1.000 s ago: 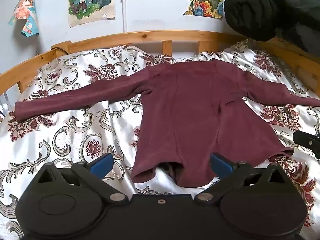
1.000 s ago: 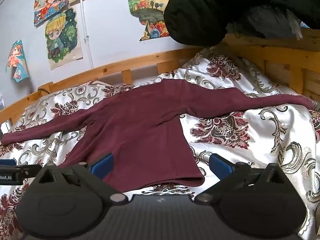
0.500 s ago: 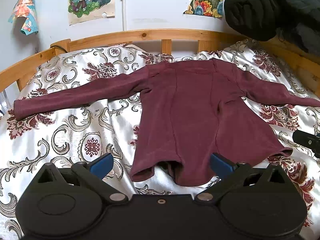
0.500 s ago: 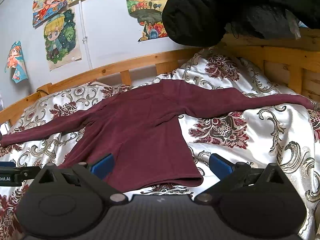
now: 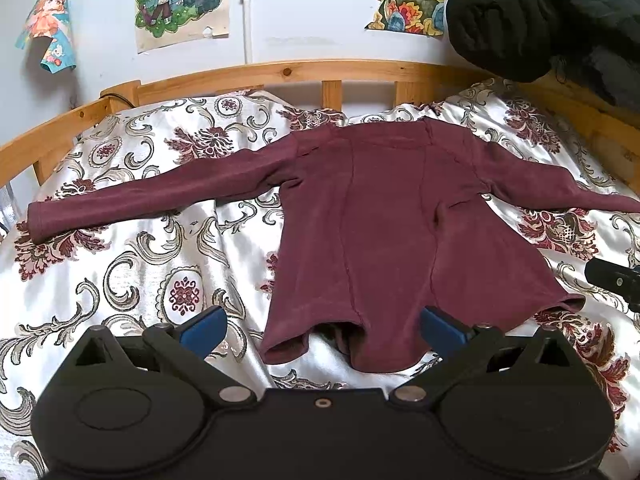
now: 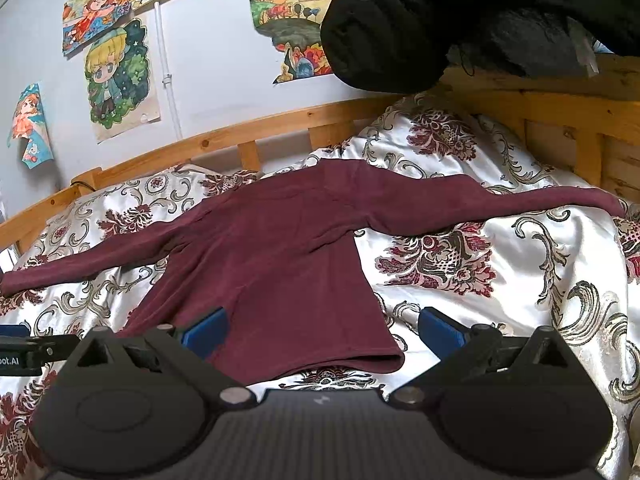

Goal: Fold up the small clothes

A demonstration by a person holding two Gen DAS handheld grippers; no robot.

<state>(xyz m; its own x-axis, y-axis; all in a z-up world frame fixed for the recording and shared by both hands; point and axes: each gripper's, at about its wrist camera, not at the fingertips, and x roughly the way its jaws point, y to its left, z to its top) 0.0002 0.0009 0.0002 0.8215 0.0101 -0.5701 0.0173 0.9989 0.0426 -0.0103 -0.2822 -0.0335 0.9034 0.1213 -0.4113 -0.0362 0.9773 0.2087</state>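
A maroon long-sleeved top (image 5: 384,224) lies flat on the bed with both sleeves spread out sideways and its hem nearest me. It also shows in the right wrist view (image 6: 276,256). My left gripper (image 5: 323,330) is open and empty, hovering just before the left part of the hem. My right gripper (image 6: 322,328) is open and empty, just before the hem's right corner. The right gripper's tip (image 5: 612,278) shows at the right edge of the left wrist view.
The bed has a white floral cover (image 5: 140,264) and a wooden rail (image 5: 280,74) along the back and right side. A black padded jacket (image 6: 460,20) hangs over the right rail. Posters (image 5: 182,0) hang on the wall behind.
Both views have shifted slightly, with the top sitting a little lower in them. The top itself has not moved and both grippers stay open.
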